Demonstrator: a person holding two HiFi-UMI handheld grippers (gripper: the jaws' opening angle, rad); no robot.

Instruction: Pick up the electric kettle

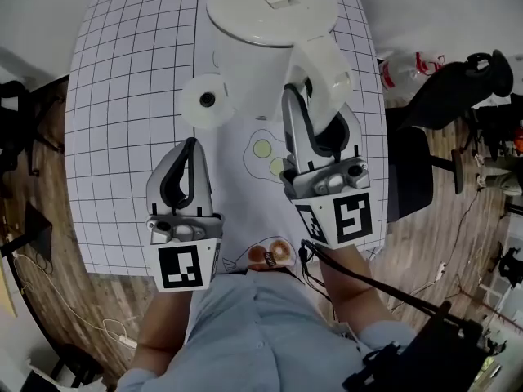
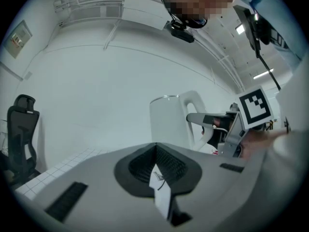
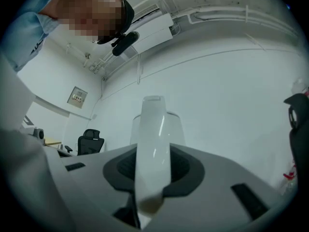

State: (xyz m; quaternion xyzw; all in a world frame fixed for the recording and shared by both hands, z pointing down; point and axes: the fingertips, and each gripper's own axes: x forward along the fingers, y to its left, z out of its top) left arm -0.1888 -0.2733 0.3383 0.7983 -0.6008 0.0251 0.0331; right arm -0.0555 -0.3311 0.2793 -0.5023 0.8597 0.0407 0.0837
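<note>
The white electric kettle (image 1: 270,11) is in the air above the table, close under the head camera, its lid facing up. My right gripper (image 1: 315,129) is shut on its curved white handle (image 1: 323,64); in the right gripper view the handle (image 3: 152,149) runs upright between the jaws, with the kettle body (image 3: 176,127) behind it. The kettle's round white base (image 1: 206,100) lies on the table at the left. My left gripper (image 1: 189,149) hovers beside it, shut and empty. In the left gripper view the kettle (image 2: 169,120) is ahead to the right.
A white gridded mat (image 1: 122,96) covers the table, with a drawn sheet (image 1: 261,149) in the middle. A black office chair (image 1: 458,88) and a plastic bottle (image 1: 404,68) stand to the right. Cables lie on the wooden floor (image 1: 49,284) at the left.
</note>
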